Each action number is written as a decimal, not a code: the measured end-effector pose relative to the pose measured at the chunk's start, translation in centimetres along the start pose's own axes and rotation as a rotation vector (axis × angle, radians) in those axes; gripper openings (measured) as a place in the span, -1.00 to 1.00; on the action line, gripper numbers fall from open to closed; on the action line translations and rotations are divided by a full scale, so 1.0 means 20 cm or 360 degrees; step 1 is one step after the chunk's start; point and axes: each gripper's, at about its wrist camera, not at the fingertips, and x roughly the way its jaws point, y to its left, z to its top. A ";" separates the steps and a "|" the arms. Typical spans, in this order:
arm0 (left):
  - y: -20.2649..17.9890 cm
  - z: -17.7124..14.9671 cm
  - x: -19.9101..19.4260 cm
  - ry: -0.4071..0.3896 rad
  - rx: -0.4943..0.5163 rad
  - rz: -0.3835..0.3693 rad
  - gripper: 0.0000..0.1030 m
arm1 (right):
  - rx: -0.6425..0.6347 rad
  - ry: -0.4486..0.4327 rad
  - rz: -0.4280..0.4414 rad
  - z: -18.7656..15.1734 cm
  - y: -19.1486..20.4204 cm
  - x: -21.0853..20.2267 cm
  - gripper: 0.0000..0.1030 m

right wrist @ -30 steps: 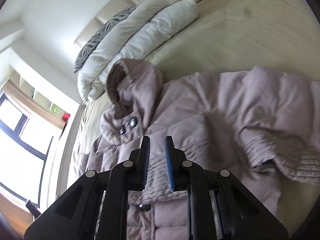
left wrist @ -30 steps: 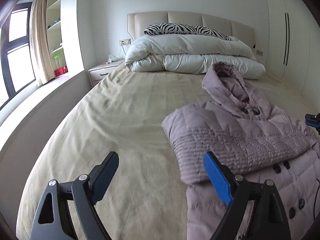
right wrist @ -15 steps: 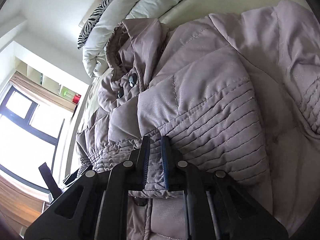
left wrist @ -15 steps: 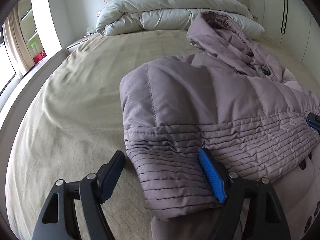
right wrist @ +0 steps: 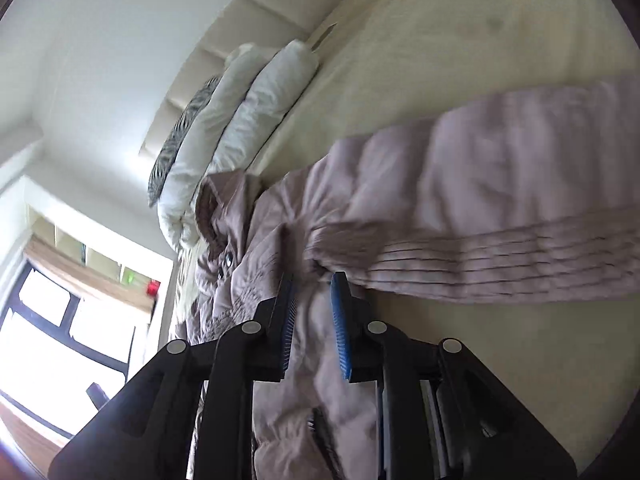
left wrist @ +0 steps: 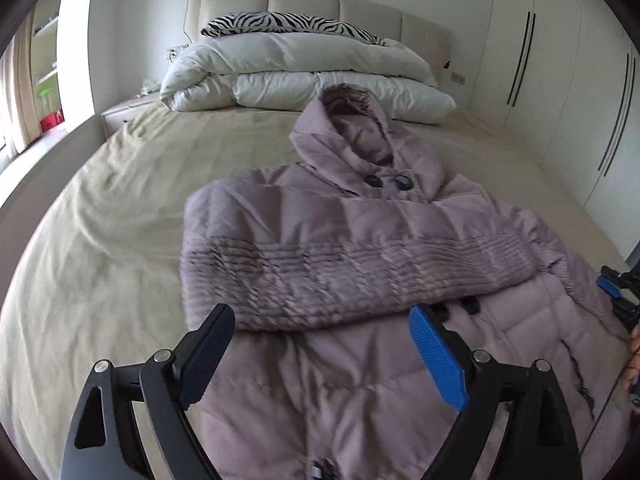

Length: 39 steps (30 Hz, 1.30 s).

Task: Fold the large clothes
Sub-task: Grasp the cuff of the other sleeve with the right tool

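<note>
A mauve quilted hooded coat [left wrist: 360, 248] lies face up on the beige bed [left wrist: 120, 220]. One sleeve [left wrist: 340, 280] is folded across its chest. My left gripper [left wrist: 320, 340] is open and empty, hovering above the coat's lower front just below that sleeve. My right gripper [right wrist: 314, 312] is at the coat's right side [right wrist: 312, 380], with its jaws partly open around the fabric edge where the other sleeve [right wrist: 500, 248] stretches out over the bed. It also shows at the right edge of the left wrist view [left wrist: 614, 292].
A folded white duvet [left wrist: 304, 76] and a zebra pillow [left wrist: 288, 24] lie at the headboard. A nightstand [left wrist: 124, 114] and window [right wrist: 52, 340] are on the bed's left. White wardrobes [left wrist: 560, 80] stand to the right.
My left gripper has pulled back and up from the folded sleeve, staying open. My right gripper has moved from the sleeve on the chest to the coat's right side and its jaws have widened.
</note>
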 end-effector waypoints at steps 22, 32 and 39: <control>-0.50 -0.45 -0.26 0.0183 -0.0023 -0.0361 0.77 | 0.1071 -0.0649 0.0101 -0.10 -1.07 -0.86 0.53; -0.39 -0.48 -0.25 0.0188 -0.0111 -0.0347 0.77 | 0.0905 -0.0664 -0.0094 0.03 -0.97 -0.79 -0.57; -0.22 -0.40 -0.26 0.0129 -0.0298 -0.0381 0.77 | -0.0125 -0.0596 -0.0254 0.11 0.01 -0.70 -0.59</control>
